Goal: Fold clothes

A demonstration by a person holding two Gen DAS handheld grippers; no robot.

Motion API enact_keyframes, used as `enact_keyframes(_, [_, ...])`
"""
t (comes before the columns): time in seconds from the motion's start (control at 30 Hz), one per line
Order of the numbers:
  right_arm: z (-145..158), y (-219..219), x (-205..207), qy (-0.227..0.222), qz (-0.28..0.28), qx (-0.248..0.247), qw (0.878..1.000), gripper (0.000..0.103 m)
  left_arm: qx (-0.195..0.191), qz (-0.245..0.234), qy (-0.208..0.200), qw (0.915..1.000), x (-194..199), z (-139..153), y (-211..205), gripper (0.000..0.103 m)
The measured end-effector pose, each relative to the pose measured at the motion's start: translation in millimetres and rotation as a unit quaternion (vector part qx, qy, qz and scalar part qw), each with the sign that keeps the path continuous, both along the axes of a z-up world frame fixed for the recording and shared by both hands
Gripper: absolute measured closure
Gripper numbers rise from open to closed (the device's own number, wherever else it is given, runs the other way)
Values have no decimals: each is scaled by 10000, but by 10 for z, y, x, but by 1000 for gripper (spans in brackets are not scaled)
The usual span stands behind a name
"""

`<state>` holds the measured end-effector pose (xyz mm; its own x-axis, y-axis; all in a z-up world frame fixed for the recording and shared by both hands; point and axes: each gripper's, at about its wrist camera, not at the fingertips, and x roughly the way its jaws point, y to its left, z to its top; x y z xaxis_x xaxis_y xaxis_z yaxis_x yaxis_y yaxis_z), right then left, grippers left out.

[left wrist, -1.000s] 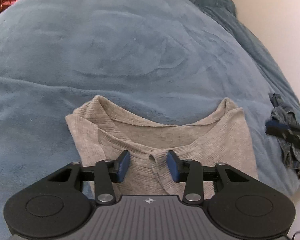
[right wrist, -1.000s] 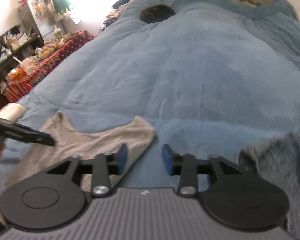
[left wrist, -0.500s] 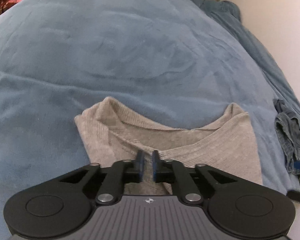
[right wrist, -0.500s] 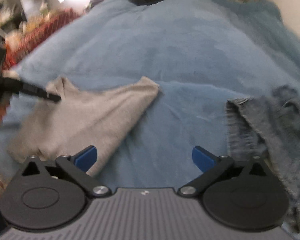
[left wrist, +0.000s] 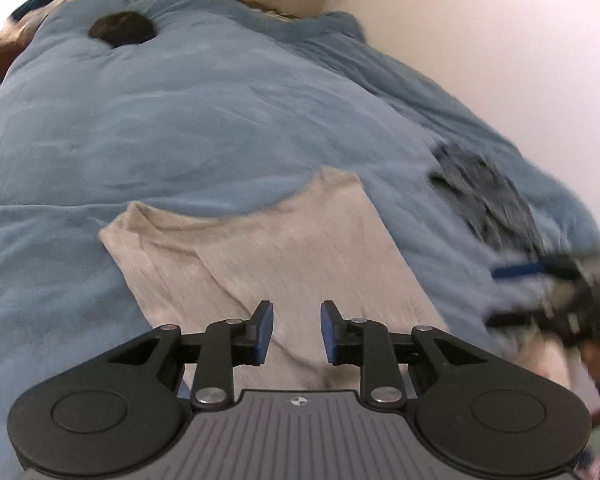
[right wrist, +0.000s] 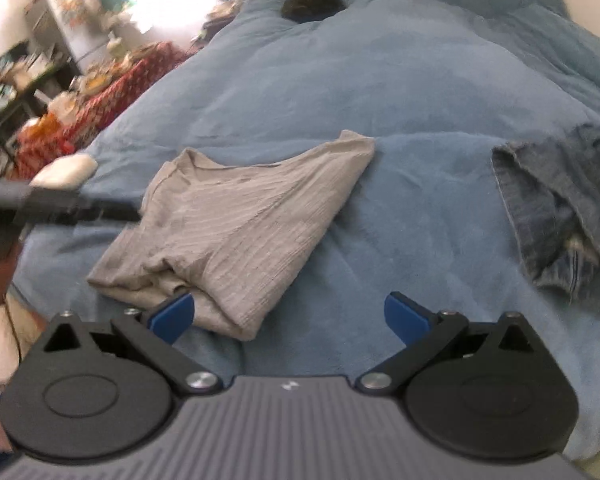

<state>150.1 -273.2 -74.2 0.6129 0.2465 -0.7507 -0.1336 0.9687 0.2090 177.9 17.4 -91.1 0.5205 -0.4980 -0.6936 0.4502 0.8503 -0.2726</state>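
Note:
A grey ribbed top (left wrist: 276, 256) lies folded on the blue bedspread (left wrist: 204, 120); it also shows in the right wrist view (right wrist: 236, 224). My left gripper (left wrist: 296, 332) is open and empty, just above the top's near part. My right gripper (right wrist: 288, 316) is wide open and empty, above the bedspread just right of the top's near corner. Blue denim clothing (right wrist: 568, 208) lies crumpled to the right; it also shows in the left wrist view (left wrist: 488, 196). The right gripper appears blurred at the right edge of the left wrist view (left wrist: 560, 296).
A dark round object (right wrist: 312, 4) rests at the far end of the bed. A cluttered table with a red cloth (right wrist: 84, 100) stands left of the bed. A white wall (left wrist: 500, 40) borders the bed's right side.
My left gripper was shut on the grey top half a second ago, has opened and pulled back. My right gripper opened wide and moved back. The top now lies folded over.

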Motion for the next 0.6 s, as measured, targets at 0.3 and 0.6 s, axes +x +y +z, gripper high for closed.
enact_keyframes(0.3, [-244, 421, -270, -487, 37, -806, 9956, 52, 744, -202, -613, 9951, -430, -216, -270, 81])
enact_keyframes(0.6, [-377, 615, -234, -504, 350, -1202, 9908, 75, 1195, -254, -1058, 9869, -391, -258, -448, 81])
